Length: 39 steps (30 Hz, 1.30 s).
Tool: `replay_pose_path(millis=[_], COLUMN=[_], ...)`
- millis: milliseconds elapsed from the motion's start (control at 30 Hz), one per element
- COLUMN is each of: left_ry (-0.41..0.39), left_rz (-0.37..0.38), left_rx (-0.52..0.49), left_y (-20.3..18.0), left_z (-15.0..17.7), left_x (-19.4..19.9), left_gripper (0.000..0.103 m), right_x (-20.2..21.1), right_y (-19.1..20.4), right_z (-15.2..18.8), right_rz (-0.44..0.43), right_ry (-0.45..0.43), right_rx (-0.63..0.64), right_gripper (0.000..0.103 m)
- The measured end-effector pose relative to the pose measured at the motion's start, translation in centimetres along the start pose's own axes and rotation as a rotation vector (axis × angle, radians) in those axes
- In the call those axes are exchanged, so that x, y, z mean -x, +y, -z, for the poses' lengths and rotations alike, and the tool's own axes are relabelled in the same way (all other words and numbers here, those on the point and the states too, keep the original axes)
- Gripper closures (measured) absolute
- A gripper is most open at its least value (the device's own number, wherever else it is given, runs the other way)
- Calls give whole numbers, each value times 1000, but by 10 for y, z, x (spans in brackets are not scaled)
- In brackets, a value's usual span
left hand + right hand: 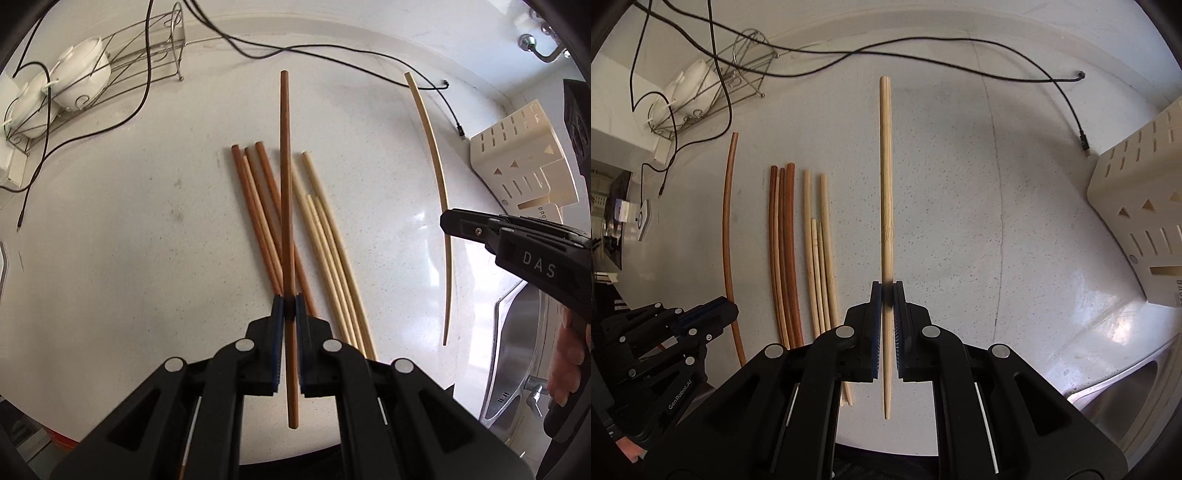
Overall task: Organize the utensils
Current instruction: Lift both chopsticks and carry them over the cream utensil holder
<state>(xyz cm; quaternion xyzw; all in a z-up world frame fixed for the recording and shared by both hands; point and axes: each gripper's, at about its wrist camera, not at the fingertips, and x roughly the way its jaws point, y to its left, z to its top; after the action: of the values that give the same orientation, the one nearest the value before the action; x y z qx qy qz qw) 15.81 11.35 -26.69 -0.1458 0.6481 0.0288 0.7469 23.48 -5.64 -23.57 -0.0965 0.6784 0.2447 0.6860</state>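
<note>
Ahead of the jaws the surface (960, 184) lies bare right of the chopstick pile (295, 229). Loose cables (812, 70) and a wire rack (110, 74) crowd the far left; a slotted holder (1137, 206) blocks the right.

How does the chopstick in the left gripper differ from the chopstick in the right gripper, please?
The left gripper clamps a reddish-brown chopstick; the right gripper clamps a pale chopstick. The brown one matches the dark sticks on the counter, the pale one the light sticks. Both are thin, held low on the shaft, lifted clear of the counter.
</note>
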Motion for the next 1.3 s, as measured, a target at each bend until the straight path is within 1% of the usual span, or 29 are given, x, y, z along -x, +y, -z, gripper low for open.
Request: replay_pose_path(millis=[133,167,267,367,500,667,933,1200,1300], left_ry=[-74,-92,-141,-190,-236,-277,-338,-390,-395], left_rz=[46,47,71,111,145,167,228,294,293], left_rx=[-27,-32,-60,-86,-125,-199,-300,-392,-436], left_y=[-14,-19,-34,-48,-79,-112,-173,-238,-264], left_z=[-7,-17,-27,-39,-58,-78,-112,-138,-145], left_x=[19,21,34,47,57,70,90,103,104], left_gripper=[97,97,97,97,97,97,97,97,97], right_x=[40,47,76,103,133,164,205,224,227], right_y=[-19,-22,-38,-51,-74,-106,-157,-208,-226], right_z=[-2,-3,-2,-3,-1,7,20,30,32], right_rz=[6,6,20,33,53,75,141,181,187], right_ry=[-92,-117,-194,-262,-346,-432,-537,-588,-597], right_rx=[-37,-49,-86,-129,-189,-272,-380,-479,-514], right_gripper=[97,97,97,97,97,97,97,97,97])
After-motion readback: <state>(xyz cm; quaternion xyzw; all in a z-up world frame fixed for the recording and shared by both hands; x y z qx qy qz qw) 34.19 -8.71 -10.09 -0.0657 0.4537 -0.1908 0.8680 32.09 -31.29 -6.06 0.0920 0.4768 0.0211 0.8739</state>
